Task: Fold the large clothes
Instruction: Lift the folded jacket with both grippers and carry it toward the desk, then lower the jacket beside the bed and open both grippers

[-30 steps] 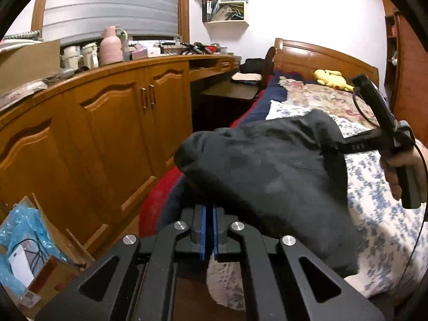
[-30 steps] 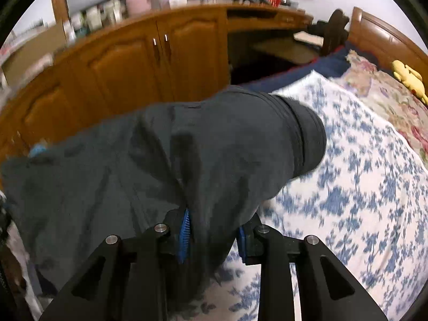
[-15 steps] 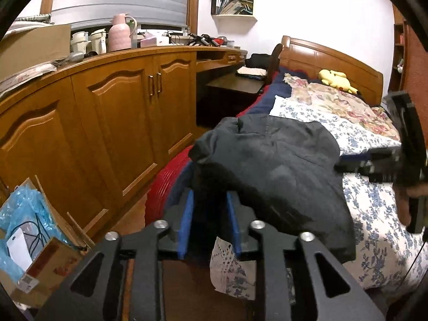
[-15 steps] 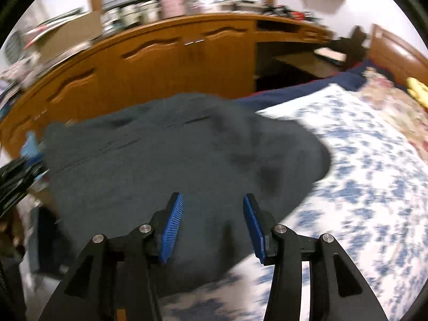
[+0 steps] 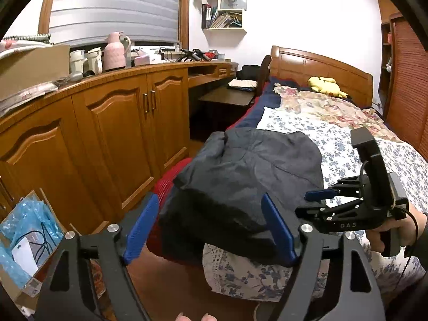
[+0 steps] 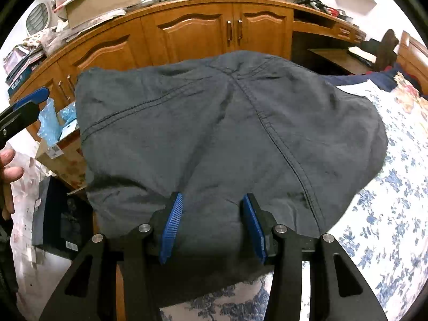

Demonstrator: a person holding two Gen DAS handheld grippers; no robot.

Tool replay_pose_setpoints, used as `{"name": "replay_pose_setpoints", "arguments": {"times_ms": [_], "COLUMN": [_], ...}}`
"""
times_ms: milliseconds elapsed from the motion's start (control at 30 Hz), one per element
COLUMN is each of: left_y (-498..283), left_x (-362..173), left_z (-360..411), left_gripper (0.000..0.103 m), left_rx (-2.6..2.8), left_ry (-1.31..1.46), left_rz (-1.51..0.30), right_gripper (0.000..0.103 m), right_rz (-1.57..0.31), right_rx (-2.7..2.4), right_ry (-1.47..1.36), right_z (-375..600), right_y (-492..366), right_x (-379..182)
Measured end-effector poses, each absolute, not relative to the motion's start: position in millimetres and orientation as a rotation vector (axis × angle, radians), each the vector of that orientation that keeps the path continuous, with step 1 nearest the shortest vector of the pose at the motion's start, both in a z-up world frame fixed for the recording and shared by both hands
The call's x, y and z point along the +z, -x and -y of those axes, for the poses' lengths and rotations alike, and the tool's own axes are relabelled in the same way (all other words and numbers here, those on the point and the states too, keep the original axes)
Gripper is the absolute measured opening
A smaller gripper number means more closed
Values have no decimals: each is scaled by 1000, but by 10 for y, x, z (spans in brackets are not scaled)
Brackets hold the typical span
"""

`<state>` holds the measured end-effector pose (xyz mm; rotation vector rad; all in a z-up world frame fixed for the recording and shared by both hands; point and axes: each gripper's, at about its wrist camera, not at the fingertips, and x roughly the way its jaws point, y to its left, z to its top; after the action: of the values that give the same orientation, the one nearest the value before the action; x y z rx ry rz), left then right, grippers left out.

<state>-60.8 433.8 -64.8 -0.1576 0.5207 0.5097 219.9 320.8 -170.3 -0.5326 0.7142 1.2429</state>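
Floor-side cardboard box (image 5: pixel 18 275) holds blue plastic (image 5: pixel 29 222); dark garment (image 5: pixel 248 176) lies on the bed (image 5: pixel 347 147). Left gripper (image 5: pixel 211 230) is opening, clear of cloth; right gripper (image 6: pixel 212 224) released.

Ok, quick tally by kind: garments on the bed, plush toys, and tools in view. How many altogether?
dark grey garment: 1
yellow plush toy: 1
tools: 2 (left tool, its jaws opening with the garment's edge between them but not pinched; right tool, open astride the cloth)
Total: 4
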Motion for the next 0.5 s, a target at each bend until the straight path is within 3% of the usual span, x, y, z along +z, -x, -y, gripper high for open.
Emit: {"name": "replay_pose_setpoints", "arguments": {"times_ms": [300, 500], "left_y": [509, 363], "left_x": [-519, -475], "left_z": [-3948, -3565], "left_gripper": [81, 81], "left_rx": [476, 409], "left_ry": [128, 114], "left_rz": [-486, -473], "right_gripper": [49, 59], "right_rz": [-634, -580], "right_rx": [1214, 1137], "right_ry": [469, 393], "right_z": [-2468, -1839], "right_y": [-1935, -1952], "right_x": [-1475, -1352]}}
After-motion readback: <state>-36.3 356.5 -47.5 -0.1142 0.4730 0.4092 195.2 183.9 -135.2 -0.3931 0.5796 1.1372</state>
